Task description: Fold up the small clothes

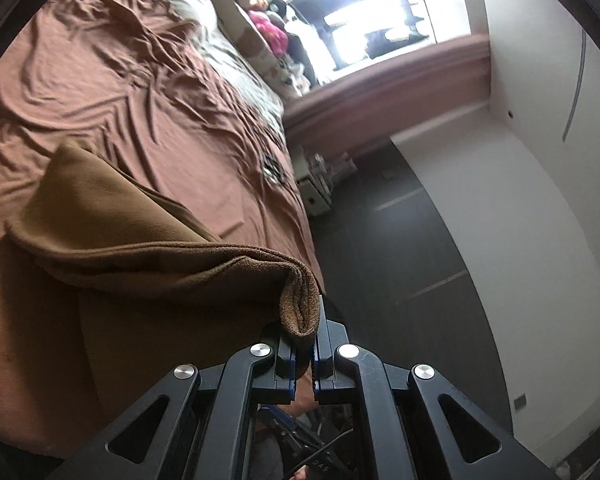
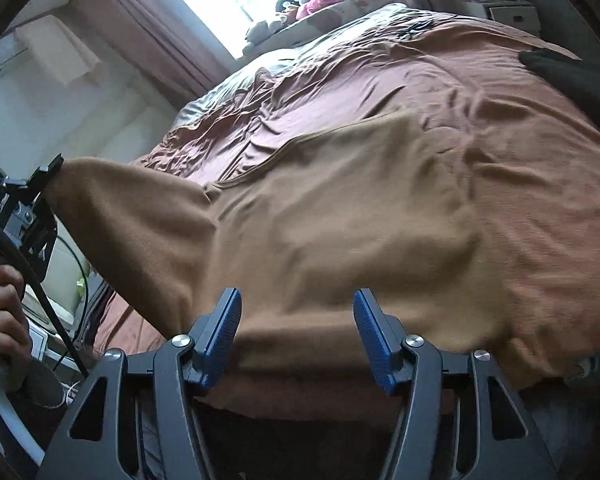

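Note:
A brown garment (image 2: pixel 340 220) lies on the rust-coloured bed sheet (image 2: pixel 520 128). My left gripper (image 1: pixel 303 332) is shut on a bunched corner of the garment (image 1: pixel 148 248) and holds it lifted off the bed. The same gripper shows at the left of the right wrist view (image 2: pixel 46 176), with the cloth stretched up to it. My right gripper (image 2: pixel 296 320) is open and empty, its blue pads (image 2: pixel 224 328) just above the garment's near edge.
A dark cloth (image 2: pixel 572 72) lies at the bed's far right. Pillows and stuffed toys (image 2: pixel 320 0) sit by the bright window. A white drawer unit (image 1: pixel 316 184) stands beside the bed on the dark floor (image 1: pixel 400 260). The bed edge (image 1: pixel 312 248) runs near my left gripper.

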The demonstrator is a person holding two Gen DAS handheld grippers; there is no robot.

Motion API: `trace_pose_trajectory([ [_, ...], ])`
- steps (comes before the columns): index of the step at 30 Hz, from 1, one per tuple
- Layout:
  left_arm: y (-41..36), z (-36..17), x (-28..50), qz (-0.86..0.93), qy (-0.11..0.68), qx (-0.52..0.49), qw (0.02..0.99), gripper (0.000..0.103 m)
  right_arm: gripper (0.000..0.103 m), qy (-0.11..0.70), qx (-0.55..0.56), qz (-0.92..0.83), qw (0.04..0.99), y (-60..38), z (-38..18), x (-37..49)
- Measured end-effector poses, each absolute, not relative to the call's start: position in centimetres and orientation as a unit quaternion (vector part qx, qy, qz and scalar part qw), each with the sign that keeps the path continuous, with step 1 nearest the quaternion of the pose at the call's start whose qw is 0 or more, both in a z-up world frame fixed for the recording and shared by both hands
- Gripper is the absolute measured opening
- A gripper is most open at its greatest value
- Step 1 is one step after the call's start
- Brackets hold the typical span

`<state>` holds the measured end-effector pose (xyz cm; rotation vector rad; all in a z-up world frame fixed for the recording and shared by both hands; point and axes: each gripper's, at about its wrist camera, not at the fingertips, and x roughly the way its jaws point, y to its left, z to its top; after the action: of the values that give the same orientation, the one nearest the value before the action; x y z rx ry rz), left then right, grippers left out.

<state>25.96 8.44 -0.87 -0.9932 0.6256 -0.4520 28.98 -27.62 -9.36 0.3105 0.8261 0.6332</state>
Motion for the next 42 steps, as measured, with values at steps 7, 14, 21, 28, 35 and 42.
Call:
trace_pose_trajectory([
  [7, 2.7, -2.4, 28.3, -0.245, 0.334, -0.439, 0.797, 0.005, 0.057, 0.398, 0.137, 0.286, 0.861, -30.6, -9.1, 27.0],
  [14, -2.1, -5.4, 30.4, -0.265, 0.384, -0.416, 0.78, 0.005, 0.057, 0.404, 0.149, 0.27, 0.861, -33.0, -9.0, 26.2],
  [21, -6.5, -8.6, 31.9, -0.279, 0.429, -0.403, 0.759, 0.004, 0.056, 0.406, 0.155, 0.261, 0.862, -34.6, -9.0, 25.7],
  [28, -9.2, -11.3, 33.1, -0.276, 0.476, -0.384, 0.742, 0.016, 0.057, 0.419, 0.158, 0.265, 0.854, -34.8, -9.4, 25.7],
  [35, -5.5, -11.7, 31.8, -0.246, 0.464, -0.412, 0.745, 0.069, 0.057, 0.43, 0.166, 0.295, 0.837, -33.3, -10.1, 26.3],
  [42, 1.1, -11.7, 30.9, -0.169, 0.447, -0.415, 0.774, 0.076, 0.056, 0.427, 0.15, 0.275, 0.848, -32.4, -10.3, 27.4],
])
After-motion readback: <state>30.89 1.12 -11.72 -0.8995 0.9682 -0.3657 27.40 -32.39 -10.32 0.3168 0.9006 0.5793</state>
